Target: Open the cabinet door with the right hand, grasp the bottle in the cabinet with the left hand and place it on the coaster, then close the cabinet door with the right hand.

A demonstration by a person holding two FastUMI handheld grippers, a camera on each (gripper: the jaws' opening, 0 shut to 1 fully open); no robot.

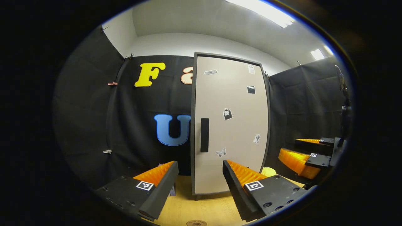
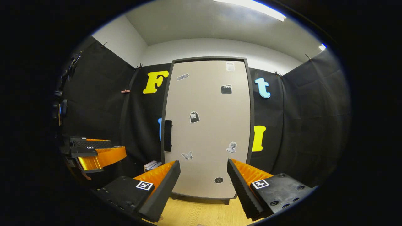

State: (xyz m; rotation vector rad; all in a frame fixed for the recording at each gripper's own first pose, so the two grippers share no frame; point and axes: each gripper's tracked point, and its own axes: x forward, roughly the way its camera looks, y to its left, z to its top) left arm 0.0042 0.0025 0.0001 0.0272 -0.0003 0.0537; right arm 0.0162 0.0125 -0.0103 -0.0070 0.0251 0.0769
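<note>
A tall cabinet stands on the wooden table, and its beige door is closed, hiding what is inside. The door carries several small stickers. A black vertical handle sits at the door's left edge. My left gripper is open and empty, a short way in front of the door, just below the handle. My right gripper is also open and empty, facing the lower middle of the door. A round brown coaster lies on the table right below my left gripper.
The wooden table runs under the cabinet. A yellow object lies at the cabinet's right foot. A small stack of books rests against its left side. The right gripper is at the left gripper view's right edge.
</note>
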